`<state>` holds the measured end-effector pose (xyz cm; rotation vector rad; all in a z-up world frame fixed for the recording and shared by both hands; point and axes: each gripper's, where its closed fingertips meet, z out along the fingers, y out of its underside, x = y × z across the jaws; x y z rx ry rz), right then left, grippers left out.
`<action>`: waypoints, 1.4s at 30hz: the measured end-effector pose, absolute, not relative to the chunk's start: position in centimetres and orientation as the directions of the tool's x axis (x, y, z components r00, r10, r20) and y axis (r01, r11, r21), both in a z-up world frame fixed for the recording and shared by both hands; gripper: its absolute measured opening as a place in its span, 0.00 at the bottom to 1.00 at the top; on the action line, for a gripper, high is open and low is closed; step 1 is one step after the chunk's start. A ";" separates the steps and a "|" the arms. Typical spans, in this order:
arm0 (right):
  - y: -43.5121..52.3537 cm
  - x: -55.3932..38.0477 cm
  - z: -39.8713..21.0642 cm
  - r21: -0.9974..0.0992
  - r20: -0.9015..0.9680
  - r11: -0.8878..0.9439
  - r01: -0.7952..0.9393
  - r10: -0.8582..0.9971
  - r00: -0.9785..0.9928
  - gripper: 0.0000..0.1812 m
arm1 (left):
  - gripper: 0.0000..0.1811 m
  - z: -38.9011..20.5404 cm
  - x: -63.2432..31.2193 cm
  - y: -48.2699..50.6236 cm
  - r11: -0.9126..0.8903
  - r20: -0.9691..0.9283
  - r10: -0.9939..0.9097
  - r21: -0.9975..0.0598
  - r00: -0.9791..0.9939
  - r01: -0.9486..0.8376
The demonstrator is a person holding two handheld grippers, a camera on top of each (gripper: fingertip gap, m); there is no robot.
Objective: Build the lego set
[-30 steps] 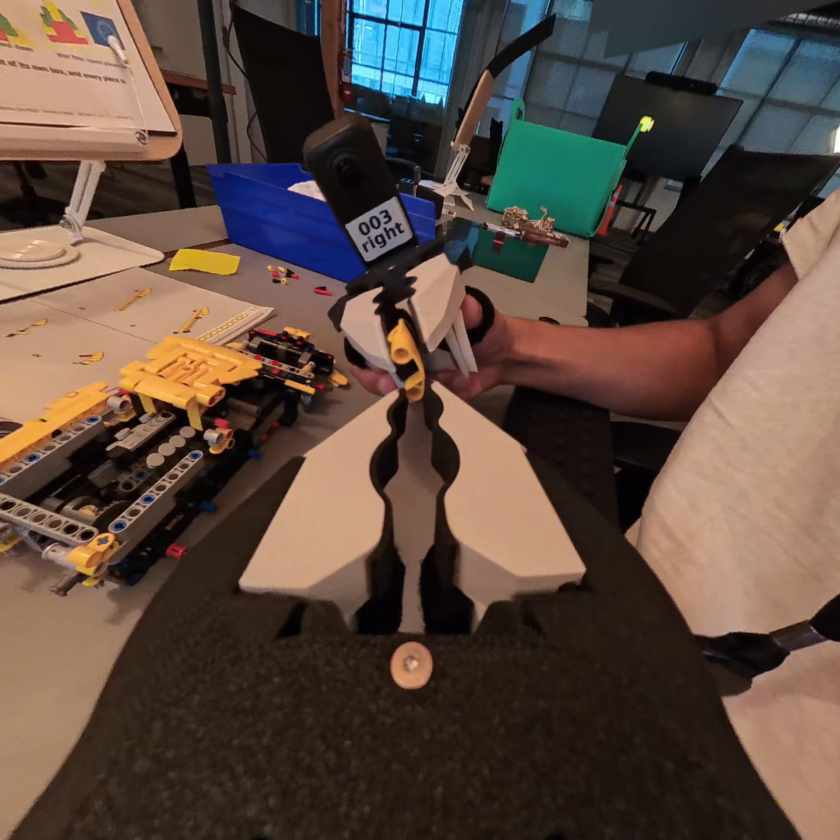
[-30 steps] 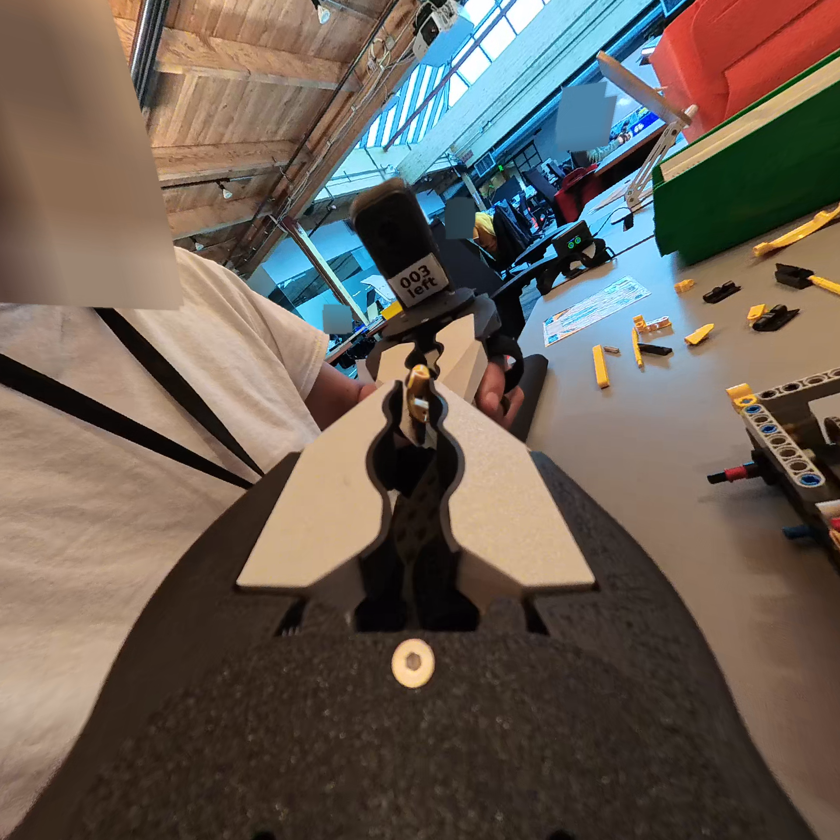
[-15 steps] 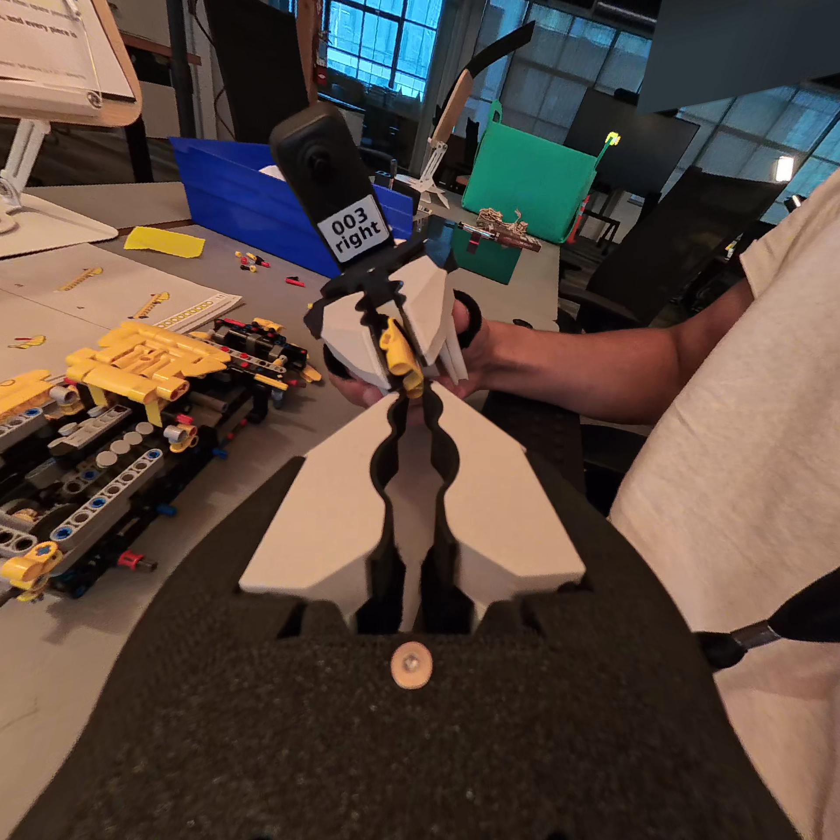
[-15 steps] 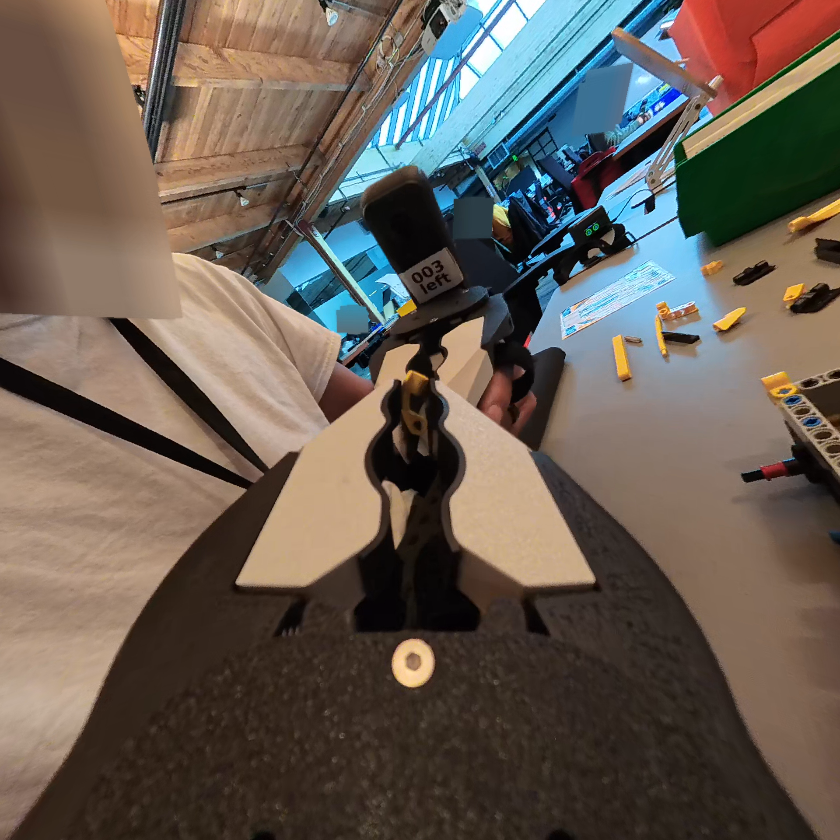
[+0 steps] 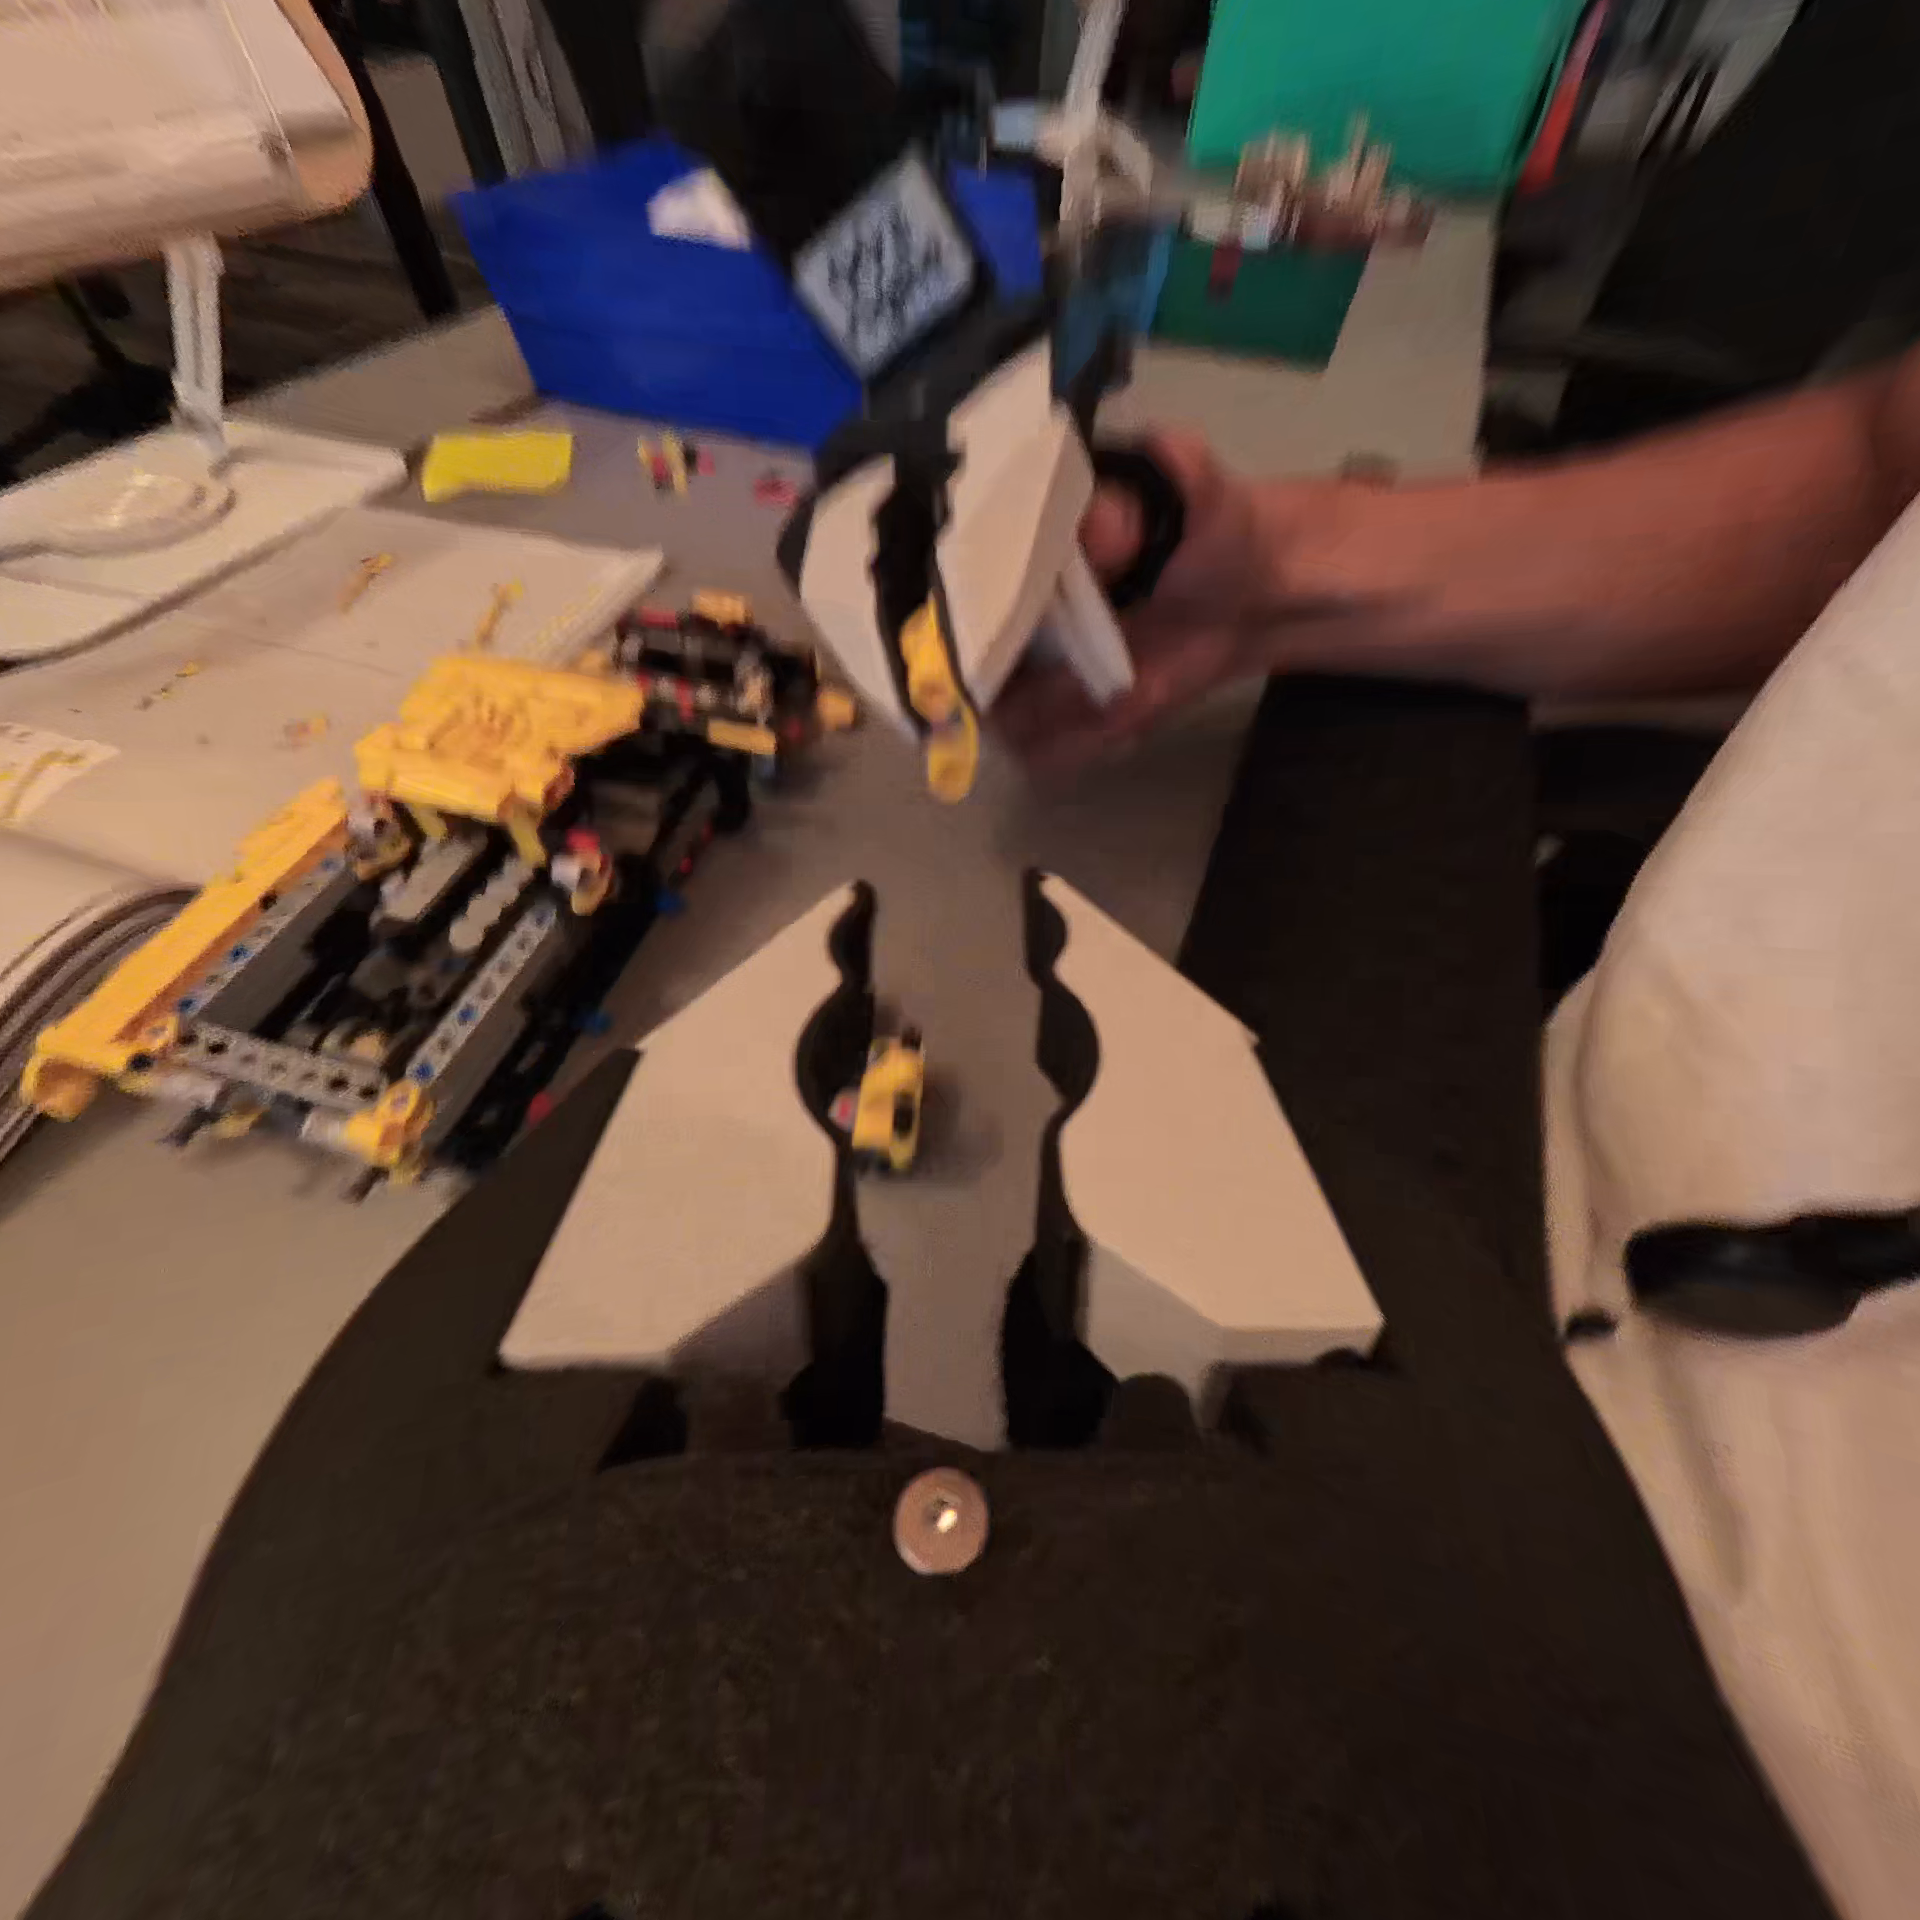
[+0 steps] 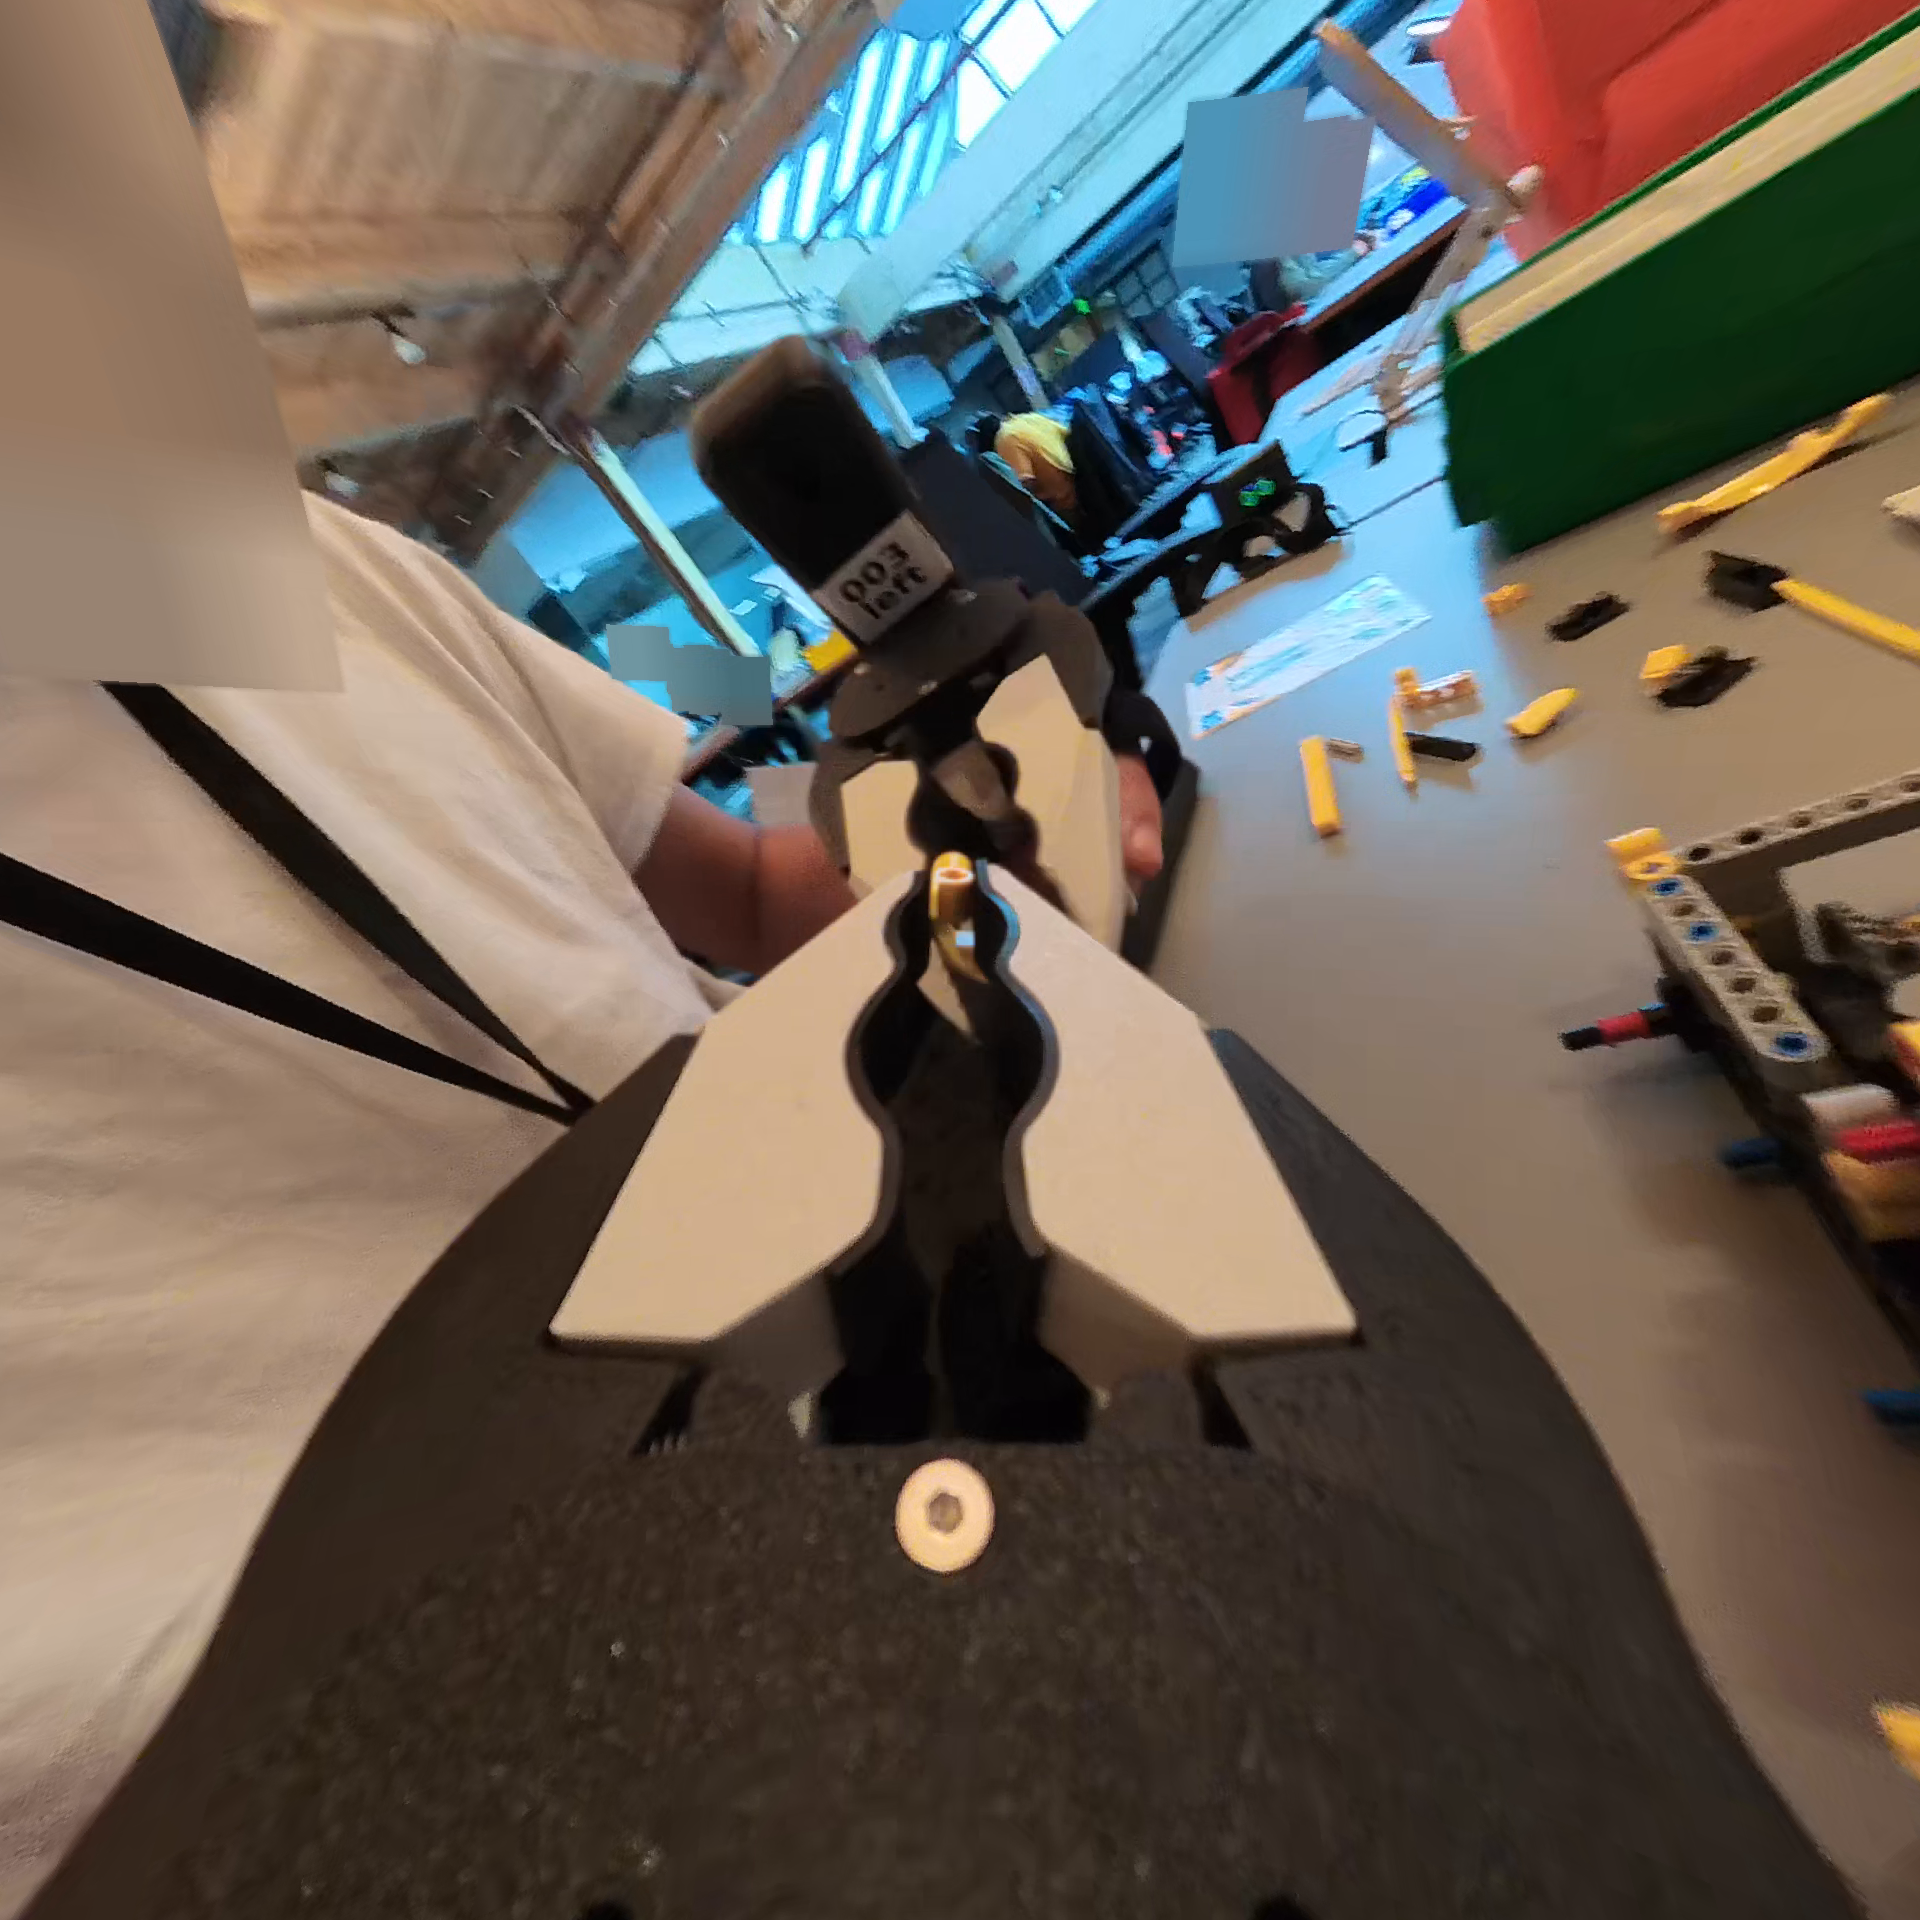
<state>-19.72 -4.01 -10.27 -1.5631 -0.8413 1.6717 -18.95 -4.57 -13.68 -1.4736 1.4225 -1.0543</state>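
My left gripper (image 5: 948,883) is open and holds nothing. A small yellow piece (image 5: 883,1101) with a red bit shows low between its fingers; I cannot tell whether it rests on the table. My right gripper (image 6: 951,883) is shut on a curved yellow lego piece (image 6: 951,902). In the left wrist view, the right gripper (image 5: 935,717) hangs tip-down above the table with that yellow piece (image 5: 943,727) sticking out. The left gripper (image 6: 966,821) faces it, a little apart. The yellow and black lego model (image 5: 416,914) lies on the table to the left.
The grey table (image 5: 156,1351) holds an open instruction booklet (image 5: 312,644), a blue bin (image 5: 644,301) and a green bin (image 5: 1340,104) at the back. Loose yellow and black pieces (image 6: 1320,769) and a green box (image 6: 1662,364) lie beyond the model (image 6: 1745,997). A person's torso is close on one side. Only a small space, under 4 cm, lies between the two pairs of fingers.
My left gripper has opened and drawn back from the right gripper. A small yellow piece now shows below between its fingers. The right gripper keeps its yellow piece.
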 end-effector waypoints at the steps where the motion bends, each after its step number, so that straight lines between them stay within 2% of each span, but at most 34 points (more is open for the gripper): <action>1: -3.8 -19.4 -10.7 -0.846 -0.533 -0.532 -0.035 0.846 0.006 0.03 | 0.19 -15.0 -19.8 -4.3 -0.001 -0.004 -1.000 -0.920 0.013 -0.392; 4: -3.1 -18.6 -13.1 -0.878 -0.456 -0.472 0.086 0.876 0.155 0.03 | 0.21 -18.1 -21.6 -3.2 0.068 -0.102 -0.994 -0.848 0.036 -0.525; 7: -2.9 -18.7 -15.8 -0.857 -0.427 -0.471 0.209 0.876 0.225 0.03 | 0.21 -20.1 -22.0 -2.8 0.162 -0.199 -0.980 -0.769 -0.009 -0.618; 10: -3.1 -19.0 -16.9 -0.838 -0.437 -0.486 0.248 0.870 0.230 0.03 | 0.21 -20.4 -21.0 -3.3 0.272 -0.270 -0.958 -0.762 -0.093 -0.588; 13: -3.0 -19.1 -17.3 -0.829 -0.445 -0.497 0.256 0.864 0.236 0.03 | 0.20 -21.0 -20.3 -3.4 0.301 -0.269 -0.952 -0.761 -0.143 -0.574; 19: -2.9 -18.9 -16.8 -0.832 -0.461 -0.508 0.223 0.857 0.231 0.03 | 0.09 -21.0 -19.8 -2.9 0.214 -0.180 -0.977 -0.819 -0.116 -0.532; 25: -2.6 -18.8 -16.8 -0.836 -0.455 -0.505 0.215 0.857 0.241 0.03 | 0.08 -20.6 -20.0 -3.1 0.140 -0.072 -0.986 -0.848 -0.151 -0.511; 28: -2.1 -18.8 -15.5 -0.892 -0.361 -0.414 0.181 0.894 0.265 0.03 | 0.08 -17.4 -19.7 -3.5 -0.019 0.089 -0.983 -0.919 -0.158 -0.394; 31: -2.3 -19.2 -13.7 -0.924 -0.328 -0.363 0.121 0.915 0.236 0.03 | 0.08 -15.2 -19.3 -3.3 -0.187 0.244 -0.956 -0.933 -0.161 -0.306; 37: -2.3 -19.5 -14.2 -0.903 -0.376 -0.408 0.133 0.902 0.213 0.03 | 0.08 -15.0 -19.2 -3.1 -0.229 0.288 -0.938 -0.932 -0.191 -0.282; 42: -2.5 -19.8 -14.6 -0.879 -0.431 -0.458 0.133 0.883 0.188 0.03 | 0.08 -15.6 -19.1 -3.2 -0.197 0.263 -0.944 -0.933 -0.197 -0.303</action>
